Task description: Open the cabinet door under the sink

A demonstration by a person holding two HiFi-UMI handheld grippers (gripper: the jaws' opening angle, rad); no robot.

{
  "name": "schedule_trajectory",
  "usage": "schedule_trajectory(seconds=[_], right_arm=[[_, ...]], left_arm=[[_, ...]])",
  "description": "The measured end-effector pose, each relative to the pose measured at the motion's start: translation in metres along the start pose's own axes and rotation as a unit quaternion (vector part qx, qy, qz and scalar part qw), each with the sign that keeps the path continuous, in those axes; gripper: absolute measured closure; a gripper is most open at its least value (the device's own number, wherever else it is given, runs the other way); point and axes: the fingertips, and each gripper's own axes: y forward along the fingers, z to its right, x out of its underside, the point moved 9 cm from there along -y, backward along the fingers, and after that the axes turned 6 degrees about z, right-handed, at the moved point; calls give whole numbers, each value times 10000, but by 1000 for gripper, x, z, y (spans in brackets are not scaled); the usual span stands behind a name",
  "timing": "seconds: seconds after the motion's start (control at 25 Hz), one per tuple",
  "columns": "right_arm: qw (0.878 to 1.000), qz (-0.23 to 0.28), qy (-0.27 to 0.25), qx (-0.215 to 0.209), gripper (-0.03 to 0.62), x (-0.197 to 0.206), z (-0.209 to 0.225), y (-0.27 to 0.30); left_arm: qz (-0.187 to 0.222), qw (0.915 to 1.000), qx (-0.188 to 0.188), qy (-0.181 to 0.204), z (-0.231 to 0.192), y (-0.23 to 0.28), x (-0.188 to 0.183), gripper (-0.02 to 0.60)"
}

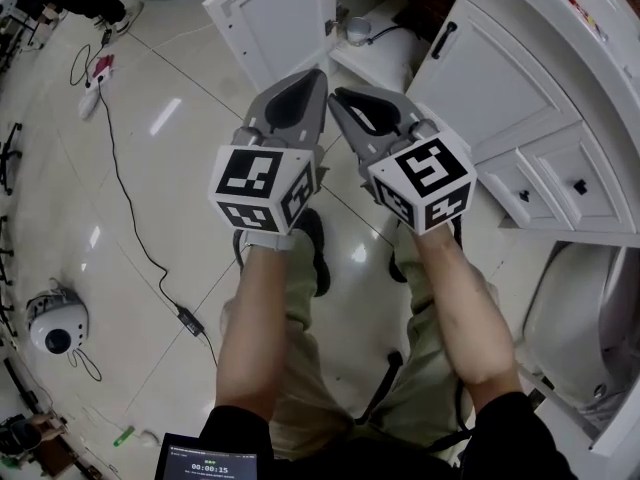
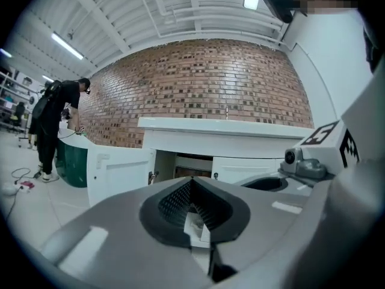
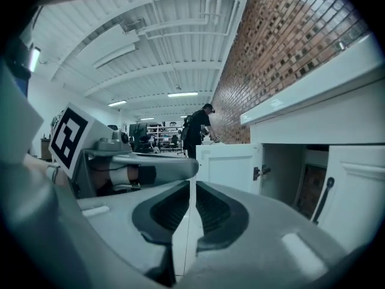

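The white sink cabinet (image 1: 560, 58) runs along the upper right of the head view. Its left door (image 1: 270, 18) stands swung open, showing a pipe (image 1: 357, 33) inside. The right door (image 1: 480, 78), with a black handle (image 1: 443, 40), is closed. My left gripper (image 1: 318, 80) and right gripper (image 1: 338, 98) are held side by side, tips pointing at the opening, short of the cabinet. Both are shut with nothing in them. The left gripper view has the left gripper (image 2: 191, 182) before the open door (image 2: 117, 170). The right gripper view shows the right gripper (image 3: 191, 182), the open door (image 3: 228, 164) and the closed door's handle (image 3: 323, 198).
Drawers (image 1: 570, 183) sit right of the doors, with a white fixture (image 1: 580, 318) below them. A black cable (image 1: 130, 208) and power strip (image 1: 95, 88) cross the tiled floor. A round white device (image 1: 55, 323) lies at left. A person (image 2: 57, 119) stands far left.
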Motion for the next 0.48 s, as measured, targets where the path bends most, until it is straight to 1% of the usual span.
schedule_trajectory(seconds=[0.16,0.28,0.4,0.48], right_arm=[[9999,78,35,69,571,3,-10,-32],[9997,115,142,150,571,9,-17,-49],[9995,131,219,173,571,12,-25,-57],[9995,148,231,135,571,12,-32,-60]], left_arm=[[234,9993,-88,-295,25,-15,-5,566],[139,9990,-112,-416,39,-33,10,566],[-20,9992,-28,-404,50,-50,23,566],[7,9995,18,-315,54,-59,22,566]])
